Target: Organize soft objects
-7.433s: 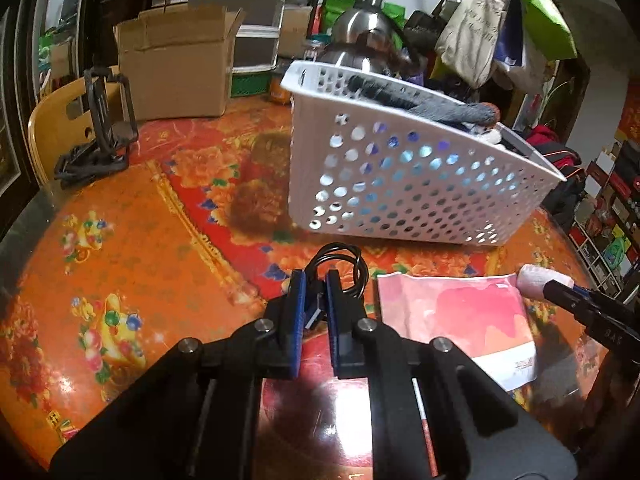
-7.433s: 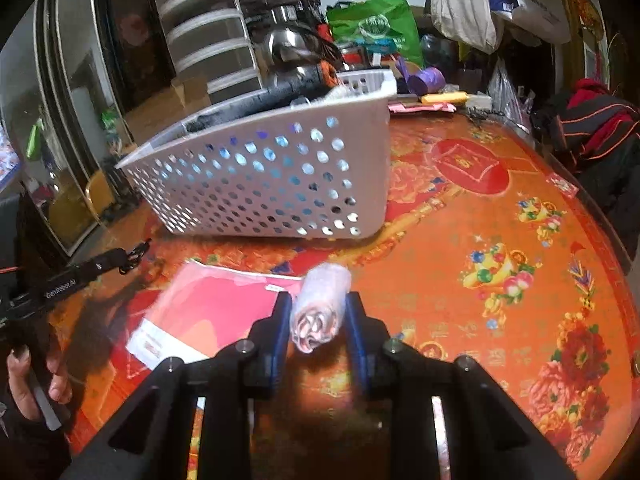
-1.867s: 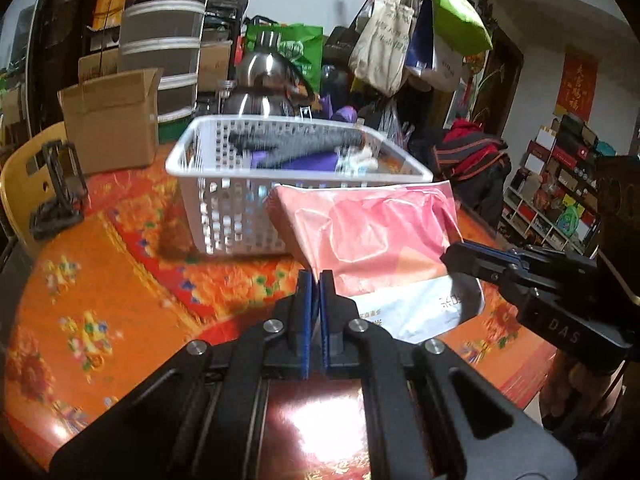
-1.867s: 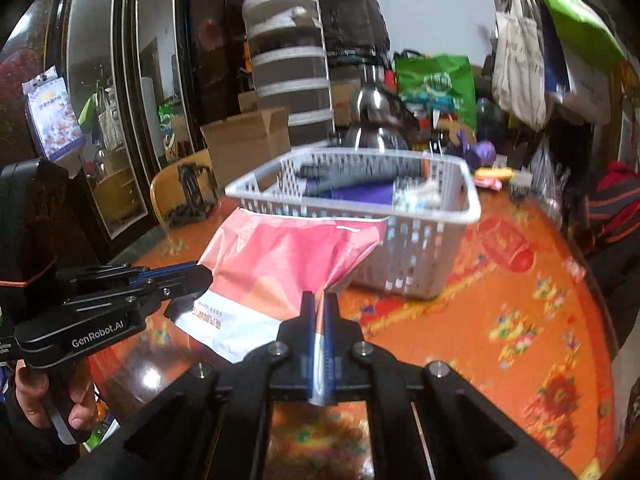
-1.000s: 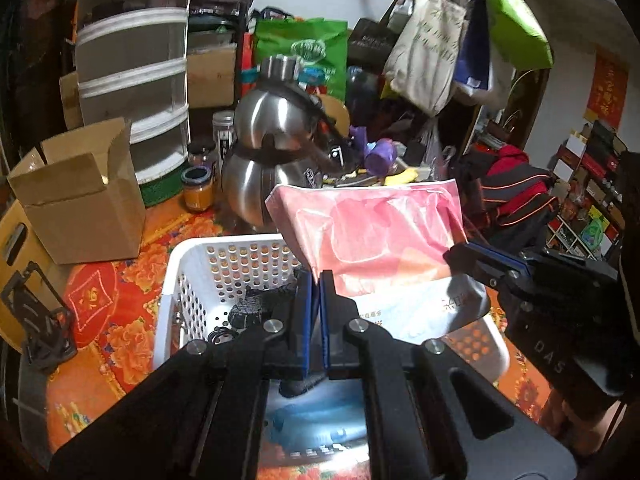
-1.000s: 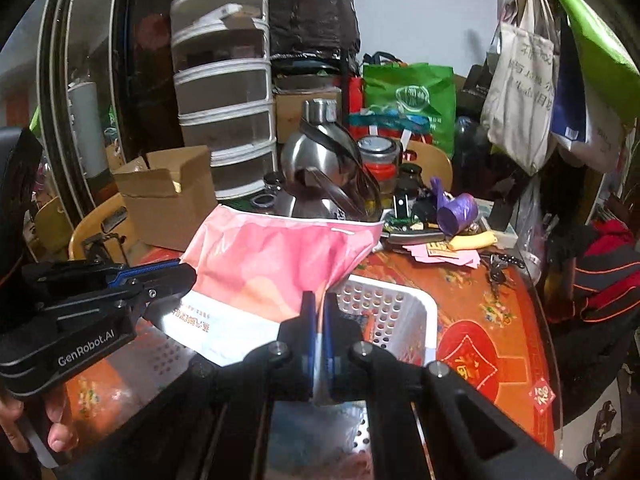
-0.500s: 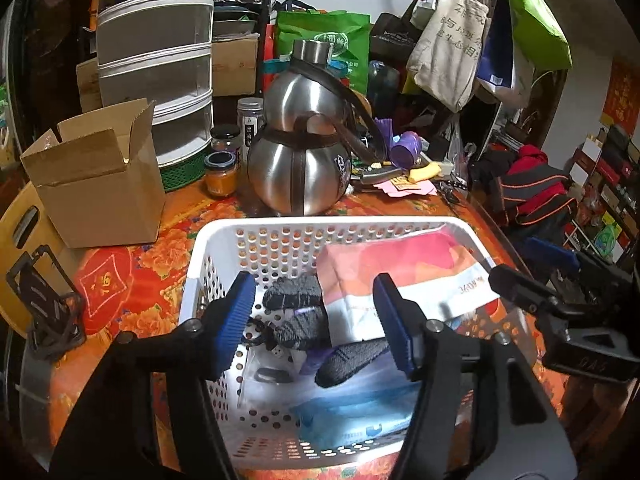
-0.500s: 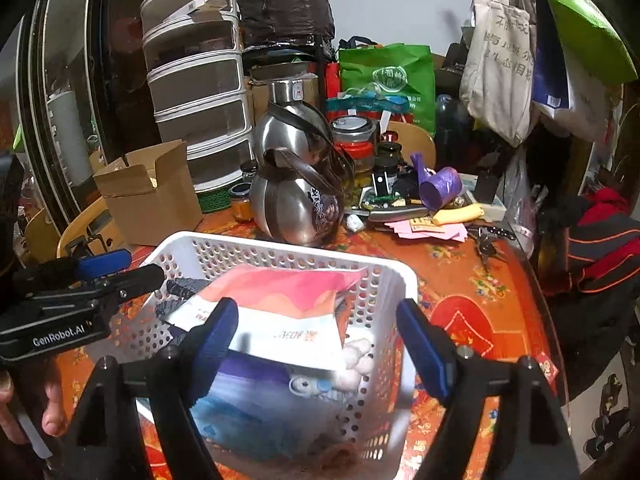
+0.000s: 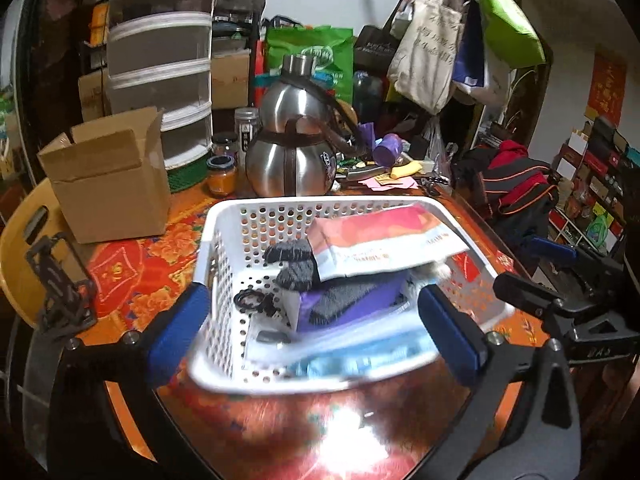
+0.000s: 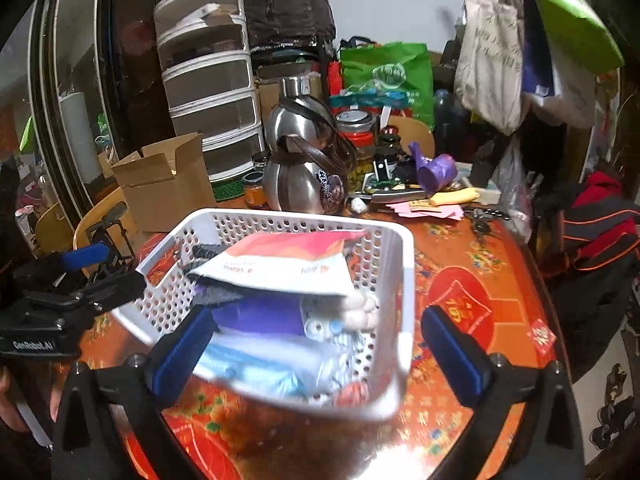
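A white perforated basket point(image 9: 224, 216) stands on the red flowered table and also shows in the right wrist view point(image 10: 400, 264). A pink and white soft packet point(image 9: 380, 240) lies on top of its contents, seen too in the right wrist view point(image 10: 280, 264). Under it lie dark socks point(image 9: 294, 264), a purple cloth point(image 9: 384, 288) and light blue items point(image 10: 248, 360). My left gripper point(image 9: 316, 332) is wide open and empty above the basket's near side. My right gripper point(image 10: 320, 344) is wide open and empty above the basket.
A steel kettle point(image 9: 292, 152) stands behind the basket, a cardboard box point(image 9: 108, 176) at the back left beside a white drawer tower point(image 9: 160, 80). Jars, a purple cup point(image 10: 436, 170) and papers crowd the back. A black holder point(image 9: 56, 280) sits on a yellow chair at left.
Both grippers carried the pink packet from the table over the basket, let it go and opened wide. The packet now lies in the basket; both grippers have drawn back slightly.
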A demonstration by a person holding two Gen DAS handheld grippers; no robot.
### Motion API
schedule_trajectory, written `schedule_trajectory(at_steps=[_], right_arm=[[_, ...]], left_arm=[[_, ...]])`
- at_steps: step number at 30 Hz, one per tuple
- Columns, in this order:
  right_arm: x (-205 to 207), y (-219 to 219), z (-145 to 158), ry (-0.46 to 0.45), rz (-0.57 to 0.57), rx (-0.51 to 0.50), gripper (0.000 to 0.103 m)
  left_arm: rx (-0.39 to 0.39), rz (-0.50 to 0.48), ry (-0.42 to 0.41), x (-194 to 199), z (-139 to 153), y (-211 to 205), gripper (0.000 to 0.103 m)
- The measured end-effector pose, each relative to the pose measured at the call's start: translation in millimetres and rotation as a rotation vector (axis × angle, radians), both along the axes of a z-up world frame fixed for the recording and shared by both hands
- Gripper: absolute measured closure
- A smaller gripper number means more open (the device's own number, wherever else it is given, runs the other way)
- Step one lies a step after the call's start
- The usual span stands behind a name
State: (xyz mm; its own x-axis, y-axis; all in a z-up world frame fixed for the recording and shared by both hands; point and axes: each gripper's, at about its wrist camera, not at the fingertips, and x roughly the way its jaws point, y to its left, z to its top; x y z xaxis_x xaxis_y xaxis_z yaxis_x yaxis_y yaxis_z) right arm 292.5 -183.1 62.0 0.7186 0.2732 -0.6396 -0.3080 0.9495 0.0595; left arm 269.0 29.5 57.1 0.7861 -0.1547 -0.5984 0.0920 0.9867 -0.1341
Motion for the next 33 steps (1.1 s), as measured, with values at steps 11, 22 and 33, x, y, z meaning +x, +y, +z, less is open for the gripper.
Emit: schedule_trajectory(at_steps=[11,22,33], right_arm=[[-135.3,-29.4,20.6,-0.136,-0.059,0.035,0.0],[-254.9,-23.7,45.8,-0.219,-0.139,-0.006,0.0],[-249.1,-18.4,29.0,-0.123,-0.126,-0.003,0.0]], left_arm=[[0.088,0.033,-0.086,-140.9,20.8,5.6,0.0],[0.085,0.075,-0.171,-272.5,41.8,-0.4,0.0],[0.058,0.048,-0.12,-270.4,31.0,-10.2,0.0]])
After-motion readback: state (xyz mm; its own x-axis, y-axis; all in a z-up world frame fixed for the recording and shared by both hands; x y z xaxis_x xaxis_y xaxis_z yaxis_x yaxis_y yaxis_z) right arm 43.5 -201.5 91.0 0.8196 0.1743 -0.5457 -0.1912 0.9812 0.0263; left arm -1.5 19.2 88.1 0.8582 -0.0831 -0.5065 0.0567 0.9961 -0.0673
